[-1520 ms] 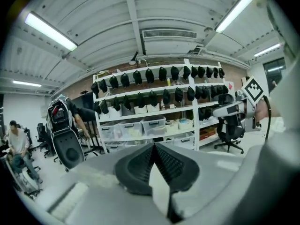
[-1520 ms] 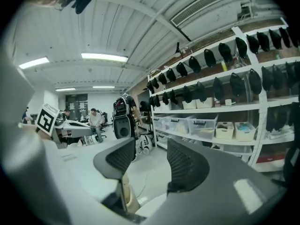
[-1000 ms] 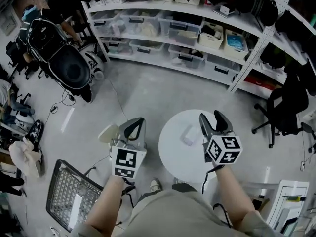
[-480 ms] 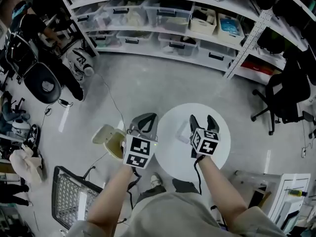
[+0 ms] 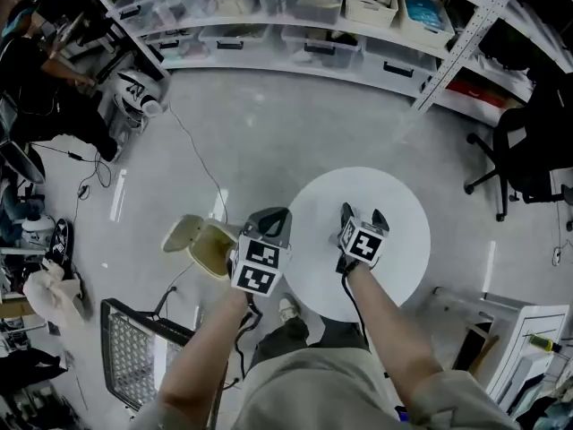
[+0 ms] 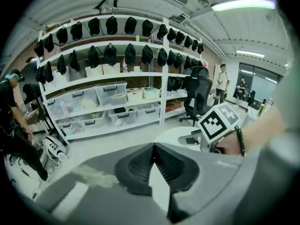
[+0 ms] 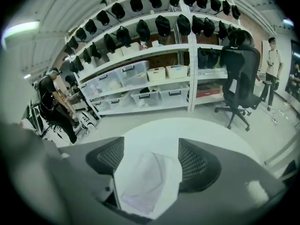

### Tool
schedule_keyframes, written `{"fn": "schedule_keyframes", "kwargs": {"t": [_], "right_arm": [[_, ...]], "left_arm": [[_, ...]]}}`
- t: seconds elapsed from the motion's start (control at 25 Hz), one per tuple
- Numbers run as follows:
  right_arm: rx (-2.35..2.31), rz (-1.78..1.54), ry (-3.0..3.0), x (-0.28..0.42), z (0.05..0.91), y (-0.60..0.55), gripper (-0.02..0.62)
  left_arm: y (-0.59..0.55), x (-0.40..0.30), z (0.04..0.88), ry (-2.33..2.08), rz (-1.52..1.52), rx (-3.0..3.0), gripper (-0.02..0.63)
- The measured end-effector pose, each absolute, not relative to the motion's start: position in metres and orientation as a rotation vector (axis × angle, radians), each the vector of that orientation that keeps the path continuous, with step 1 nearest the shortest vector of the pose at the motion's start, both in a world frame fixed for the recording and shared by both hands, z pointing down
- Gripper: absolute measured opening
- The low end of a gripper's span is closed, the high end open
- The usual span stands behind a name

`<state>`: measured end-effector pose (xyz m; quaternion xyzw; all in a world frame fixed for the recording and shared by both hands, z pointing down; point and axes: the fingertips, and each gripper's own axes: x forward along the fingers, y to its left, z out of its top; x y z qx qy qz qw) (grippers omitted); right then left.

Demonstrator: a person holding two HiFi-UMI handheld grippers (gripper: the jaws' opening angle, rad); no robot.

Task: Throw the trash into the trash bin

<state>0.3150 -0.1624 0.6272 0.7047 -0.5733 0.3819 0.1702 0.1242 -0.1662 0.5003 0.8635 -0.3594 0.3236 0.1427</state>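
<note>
A crumpled clear plastic wrapper (image 7: 146, 182) lies on the round white table (image 5: 394, 240). My right gripper (image 5: 360, 215) hangs low over it. Its jaws have just been opening and now stand wide on either side of the wrapper without pressing on it, as the right gripper view (image 7: 151, 143) shows. In the head view the gripper hides the wrapper. My left gripper (image 5: 272, 219) is shut and empty at the table's left edge; in its own view (image 6: 153, 149) the pads meet. The beige trash bin (image 5: 208, 249) stands on the floor just left of it, lid (image 5: 178, 234) open.
A wire basket (image 5: 134, 352) sits on the floor at the lower left. Shelves with plastic boxes (image 5: 295, 25) run along the back. An office chair (image 5: 537, 150) stands at the right, a person (image 5: 36, 79) at the far left. A cable (image 5: 192, 159) trails over the floor.
Both grippers have come down towards the table. The right jaws have spread wider and now straddle the wrapper, which lay bare on the table before.
</note>
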Motion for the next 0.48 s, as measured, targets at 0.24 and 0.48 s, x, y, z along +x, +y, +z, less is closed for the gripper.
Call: {"fn": "schedule_keyframes", "kwargs": {"t": [0.24, 0.48], "right_arm": [[1.981, 1.21, -1.474, 0.314, 0.674, -0.15, 0.368], [1.896, 1.249, -1.412, 0.304, 0.699, -0.14, 0.379]], "left_arm": [[-0.155, 0.115, 0.543, -0.981, 0.948, 2.367, 0.002], [-0.141, 0.102, 0.57, -0.963, 0.973, 2.286, 0.002]]}}
